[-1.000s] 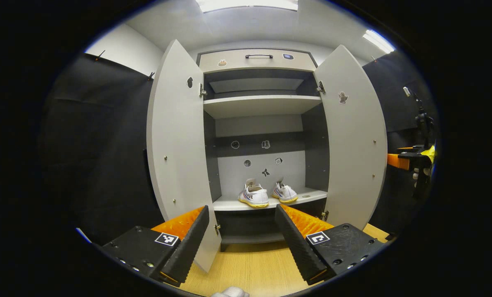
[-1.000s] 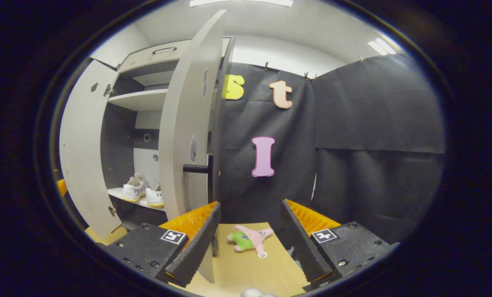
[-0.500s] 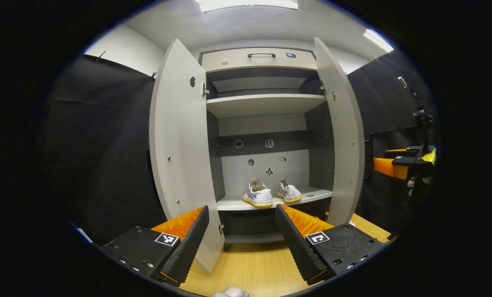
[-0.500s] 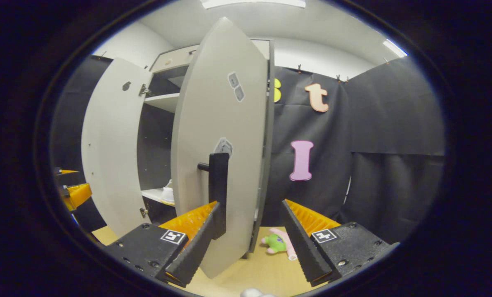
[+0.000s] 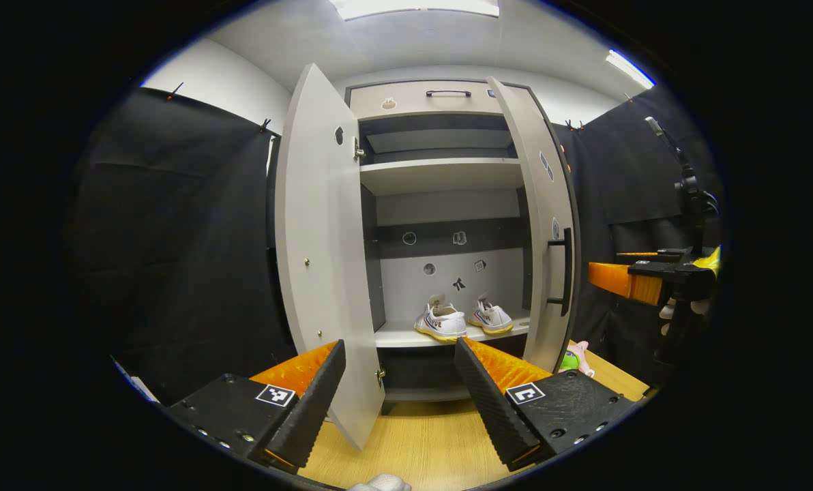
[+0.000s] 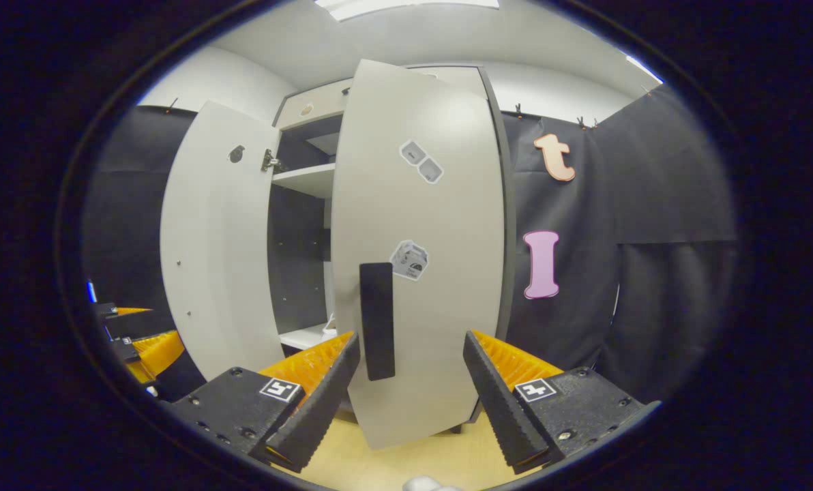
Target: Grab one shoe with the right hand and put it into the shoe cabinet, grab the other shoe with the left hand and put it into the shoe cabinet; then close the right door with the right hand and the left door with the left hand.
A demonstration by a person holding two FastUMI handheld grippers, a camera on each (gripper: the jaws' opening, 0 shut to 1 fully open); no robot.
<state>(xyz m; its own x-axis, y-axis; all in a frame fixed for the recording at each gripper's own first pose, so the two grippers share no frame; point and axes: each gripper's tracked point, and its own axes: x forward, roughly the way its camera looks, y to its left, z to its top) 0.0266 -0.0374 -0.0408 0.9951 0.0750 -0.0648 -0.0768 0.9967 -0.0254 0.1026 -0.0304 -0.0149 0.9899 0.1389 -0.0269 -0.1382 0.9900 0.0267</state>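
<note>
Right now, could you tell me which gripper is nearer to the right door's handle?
Right. The right gripper faces the right door's handle close ahead, jaws open. The left gripper hangs back before the open cabinet, left of that handle.

Left gripper view sits back a bit, facing straight into the open shoe cabinet (image 5: 440, 204). Right gripper view is up close, off to the right, facing the right door (image 6: 420, 259). Both catch the left door (image 5: 321, 252).
</note>
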